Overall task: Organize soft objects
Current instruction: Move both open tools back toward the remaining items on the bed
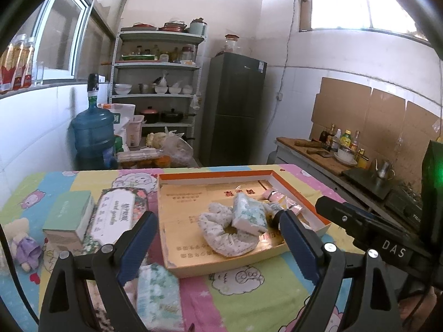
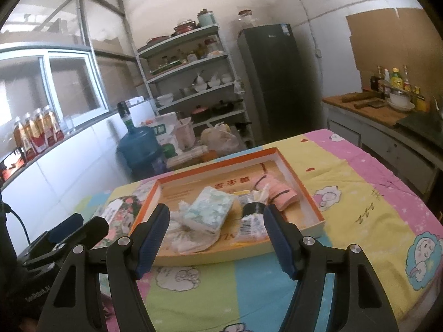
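An orange-rimmed shallow tray [image 1: 216,174] [image 2: 221,164] lies on the cartoon-print bedcover. In it are a white patterned cloth [image 1: 221,235] [image 2: 188,239], a floral tissue pack [image 1: 247,213] [image 2: 210,210], a pink soft item [image 1: 272,195] [image 2: 279,191] and a black-capped packet [image 2: 252,221]. My left gripper [image 1: 218,214] hovers open in front of the tray with nothing between its fingers. My right gripper [image 2: 216,210] is likewise open and holds nothing, short of the tray's near edge. Another tissue pack [image 1: 157,296] lies on the cover under the left gripper.
Left of the tray stand a floral tissue box [image 1: 116,215] and a green box [image 1: 69,218]. A small plush doll [image 1: 23,246] lies at the far left. Behind the bed are a water jug [image 1: 94,138], shelves [image 1: 157,83] and a fridge [image 1: 235,105]. A counter [image 1: 332,163] runs along the right.
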`<action>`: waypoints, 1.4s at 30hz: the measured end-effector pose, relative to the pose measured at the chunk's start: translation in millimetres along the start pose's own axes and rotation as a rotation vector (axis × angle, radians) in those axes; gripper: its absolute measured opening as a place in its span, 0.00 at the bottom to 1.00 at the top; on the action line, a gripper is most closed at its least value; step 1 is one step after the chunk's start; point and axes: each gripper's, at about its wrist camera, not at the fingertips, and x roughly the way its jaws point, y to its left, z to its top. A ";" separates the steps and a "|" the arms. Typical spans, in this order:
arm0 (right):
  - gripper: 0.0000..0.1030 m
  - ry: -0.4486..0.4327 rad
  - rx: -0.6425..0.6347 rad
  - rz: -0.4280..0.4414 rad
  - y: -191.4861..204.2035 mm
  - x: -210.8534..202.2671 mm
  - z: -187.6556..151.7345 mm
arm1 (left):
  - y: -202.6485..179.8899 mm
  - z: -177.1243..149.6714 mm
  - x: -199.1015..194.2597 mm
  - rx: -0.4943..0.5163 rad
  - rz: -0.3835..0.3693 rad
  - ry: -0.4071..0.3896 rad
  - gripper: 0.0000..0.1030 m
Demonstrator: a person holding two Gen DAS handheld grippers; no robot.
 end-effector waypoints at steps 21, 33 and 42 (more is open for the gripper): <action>0.70 0.025 -0.093 0.071 80.1 4.1 -18.0 | 71.8 -15.1 -52.5 -0.059 0.092 -0.034 0.87; 0.70 0.056 -0.147 0.118 121.0 4.1 -34.8 | 108.2 -29.0 -73.4 -0.107 0.139 -0.033 0.87; 0.70 0.091 -0.191 0.156 149.8 6.3 -51.7 | 134.6 -43.6 -86.8 -0.132 0.192 -0.018 0.87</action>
